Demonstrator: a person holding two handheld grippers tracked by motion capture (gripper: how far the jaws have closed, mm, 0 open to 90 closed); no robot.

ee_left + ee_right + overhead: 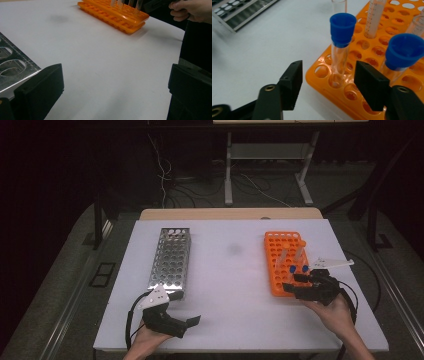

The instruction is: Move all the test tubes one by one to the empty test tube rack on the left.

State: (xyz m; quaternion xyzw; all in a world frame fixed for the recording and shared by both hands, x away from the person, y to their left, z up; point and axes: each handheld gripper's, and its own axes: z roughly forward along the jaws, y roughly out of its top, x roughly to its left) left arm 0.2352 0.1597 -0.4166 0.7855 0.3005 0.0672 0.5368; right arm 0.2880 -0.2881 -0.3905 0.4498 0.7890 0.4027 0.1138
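Note:
An orange tube rack (280,245) lies at the table's right and holds several tubes. Two of them carry blue caps (292,269). In the right gripper view, the nearer blue-capped tube (340,50) stands in a front-corner hole of the orange rack (372,45). My right gripper (329,75) has one jaw on each side of it, with a gap showing on both sides. The second capped tube (403,53) stands to its right. My left gripper (186,309) rests open near the front end of a metal rack (171,261), with nothing between its jaws.
Clear uncapped tubes (374,17) stand farther back in the orange rack. In the left gripper view, the metal rack's corner (12,67) is by the left jaw, and the other hand (192,10) is by the orange rack (117,18). White tabletop (230,270) lies between the racks.

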